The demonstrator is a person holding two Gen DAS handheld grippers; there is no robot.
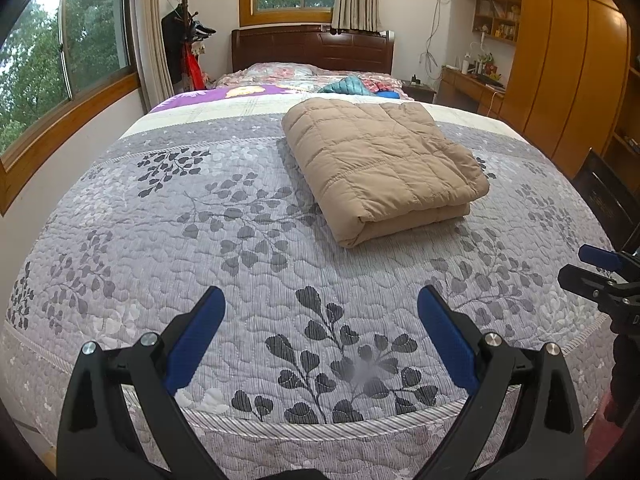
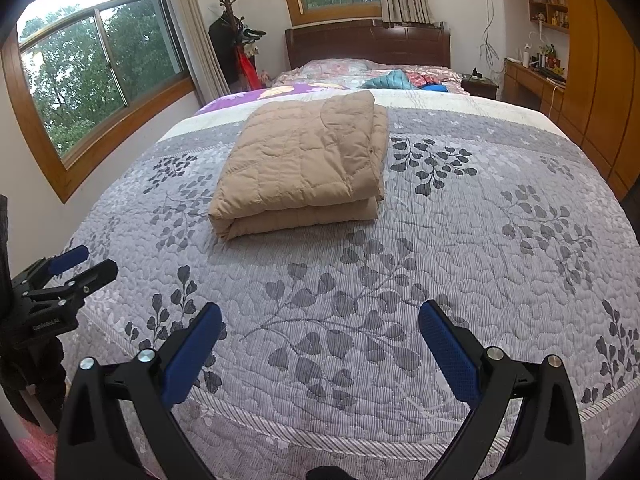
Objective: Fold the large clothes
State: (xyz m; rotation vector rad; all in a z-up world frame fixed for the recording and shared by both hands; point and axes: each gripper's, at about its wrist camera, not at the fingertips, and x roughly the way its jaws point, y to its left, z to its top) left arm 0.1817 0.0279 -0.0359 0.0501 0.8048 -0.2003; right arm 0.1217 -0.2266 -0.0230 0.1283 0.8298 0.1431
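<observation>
A tan quilted garment [image 1: 380, 164] lies folded into a thick rectangle on the grey leaf-patterned bed cover [image 1: 240, 240]; it also shows in the right wrist view [image 2: 304, 168]. My left gripper [image 1: 320, 304] is open and empty, held above the foot of the bed, well short of the garment. My right gripper [image 2: 320, 320] is open and empty too, beside the left one at the bed's foot. The right gripper shows at the right edge of the left wrist view [image 1: 600, 272], and the left gripper shows at the left edge of the right wrist view [image 2: 76, 268].
A teal garment and other coloured clothes [image 1: 352, 84] lie near the pillows by the dark headboard [image 1: 312, 46]. Windows line the left wall [image 1: 60, 64]. A coat rack [image 1: 186, 32] stands in the corner. Wooden wardrobes and a desk [image 1: 560, 60] stand at the right.
</observation>
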